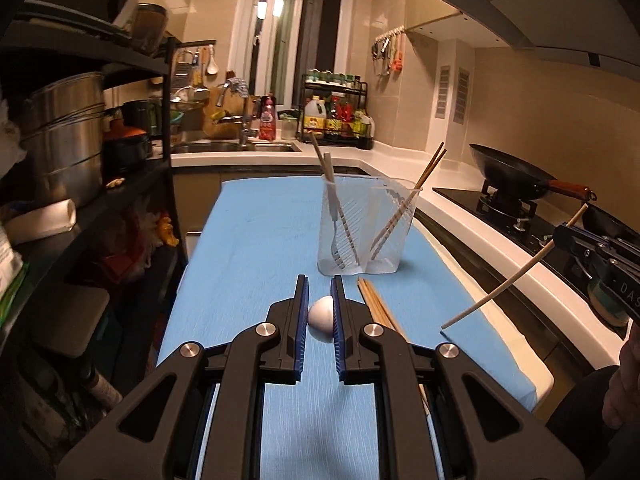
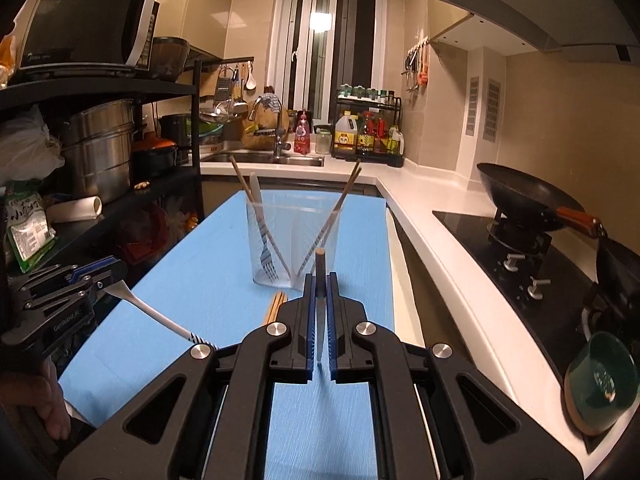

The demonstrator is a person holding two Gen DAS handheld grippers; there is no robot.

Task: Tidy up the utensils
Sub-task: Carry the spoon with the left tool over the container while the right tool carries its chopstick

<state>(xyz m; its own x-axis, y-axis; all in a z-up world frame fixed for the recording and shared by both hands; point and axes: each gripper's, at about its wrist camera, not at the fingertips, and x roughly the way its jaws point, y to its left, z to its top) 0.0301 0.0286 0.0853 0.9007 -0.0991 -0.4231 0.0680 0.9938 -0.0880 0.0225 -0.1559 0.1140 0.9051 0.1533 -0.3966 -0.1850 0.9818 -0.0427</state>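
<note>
A clear two-part utensil holder [image 1: 366,226] [image 2: 294,242] stands on the blue mat [image 1: 256,248]. Its left part holds a fork and one chopstick, its right part two chopsticks. My left gripper [image 1: 320,282] is shut on a white spoon [image 1: 322,317]; the spoon's striped handle [image 2: 160,314] shows in the right wrist view, below the left gripper [image 2: 105,280]. My right gripper [image 2: 319,278] is shut on a single pale chopstick [image 2: 320,304], also seen in the left wrist view [image 1: 516,274]. Two chopsticks [image 1: 376,304] [image 2: 276,306] lie on the mat before the holder.
A black shelf [image 1: 120,184] with steel pots stands along the left. The white counter [image 1: 460,216] with a stove and a black wok [image 1: 516,176] runs on the right. A green cup [image 2: 600,384] sits at the near right. The sink [image 2: 260,158] lies behind.
</note>
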